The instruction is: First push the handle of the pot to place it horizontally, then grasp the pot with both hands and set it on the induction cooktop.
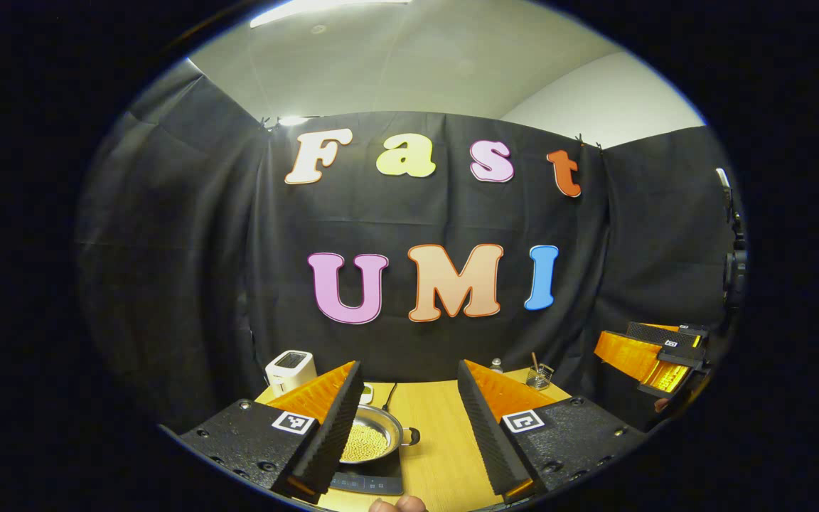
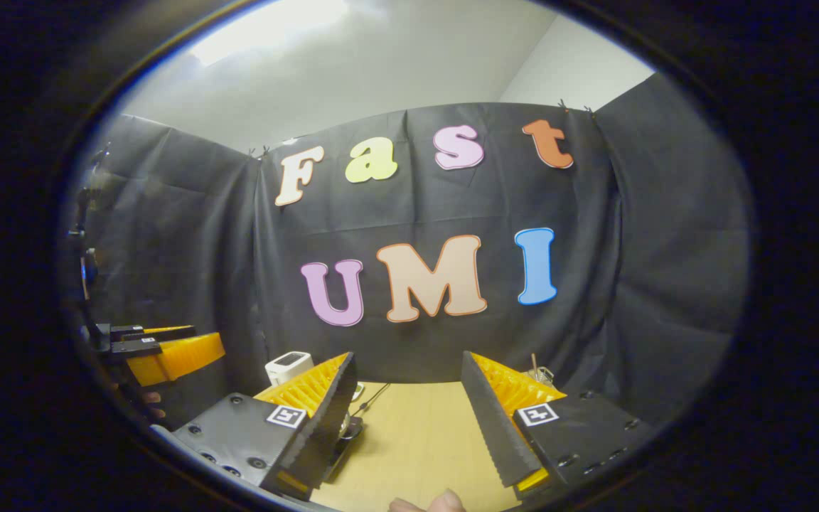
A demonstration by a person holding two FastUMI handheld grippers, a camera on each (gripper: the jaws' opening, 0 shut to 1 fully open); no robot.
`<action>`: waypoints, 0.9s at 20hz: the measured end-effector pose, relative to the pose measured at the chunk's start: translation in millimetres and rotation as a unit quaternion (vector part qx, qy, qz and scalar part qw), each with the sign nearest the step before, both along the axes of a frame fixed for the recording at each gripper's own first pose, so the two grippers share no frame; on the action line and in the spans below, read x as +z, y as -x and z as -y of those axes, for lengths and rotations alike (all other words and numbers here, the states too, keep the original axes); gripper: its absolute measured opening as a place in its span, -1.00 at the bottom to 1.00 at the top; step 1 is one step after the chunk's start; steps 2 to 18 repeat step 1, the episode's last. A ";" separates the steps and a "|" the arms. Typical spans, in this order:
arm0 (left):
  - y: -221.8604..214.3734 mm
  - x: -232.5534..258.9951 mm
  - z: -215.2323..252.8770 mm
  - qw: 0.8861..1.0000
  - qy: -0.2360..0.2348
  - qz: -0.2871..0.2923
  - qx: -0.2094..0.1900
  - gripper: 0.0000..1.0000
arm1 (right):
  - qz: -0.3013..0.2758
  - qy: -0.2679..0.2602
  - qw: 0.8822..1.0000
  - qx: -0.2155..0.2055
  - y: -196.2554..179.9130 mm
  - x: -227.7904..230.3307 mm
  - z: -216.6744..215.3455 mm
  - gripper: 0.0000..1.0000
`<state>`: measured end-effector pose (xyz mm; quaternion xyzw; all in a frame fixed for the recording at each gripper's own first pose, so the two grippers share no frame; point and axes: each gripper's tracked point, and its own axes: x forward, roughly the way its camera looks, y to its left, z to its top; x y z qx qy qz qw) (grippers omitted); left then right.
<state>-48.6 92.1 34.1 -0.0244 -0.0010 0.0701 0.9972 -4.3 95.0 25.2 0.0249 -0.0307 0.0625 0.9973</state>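
A metal pot (image 1: 370, 439) holding yellowish grains sits low in the left gripper view, partly behind my left finger. It has a short side handle (image 1: 410, 435) pointing right. It rests on a black induction cooktop (image 1: 369, 483), whose corner (image 2: 350, 429) peeks out beside a finger in the right gripper view. My left gripper (image 1: 409, 365) is open, raised above the table and back from the pot, holding nothing. My right gripper (image 2: 407, 355) is open too and holds nothing. Each gripper also appears in the other's view: the right (image 1: 655, 363) and the left (image 2: 161, 353).
The wooden table (image 1: 438, 427) runs back to the black cloth wall. A white appliance (image 1: 290, 368) stands at the back left, a small glass with a stick (image 1: 539, 377) at the back right. A dark cord (image 2: 374, 398) leads off the cooktop. Fingertips of a hand (image 1: 397, 504) show below.
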 end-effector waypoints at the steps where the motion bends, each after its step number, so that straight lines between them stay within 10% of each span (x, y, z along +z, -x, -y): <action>1: 1.4 -1.9 -1.5 1.000 -0.001 0.000 0.000 0.59 | -0.003 0.000 1.000 0.000 -0.6 -0.3 0.4 0.79; 18: 1.4 -1.9 -1.5 1.000 -0.001 0.000 0.000 0.59 | -0.003 0.000 1.000 0.000 -0.6 -0.3 0.4 0.79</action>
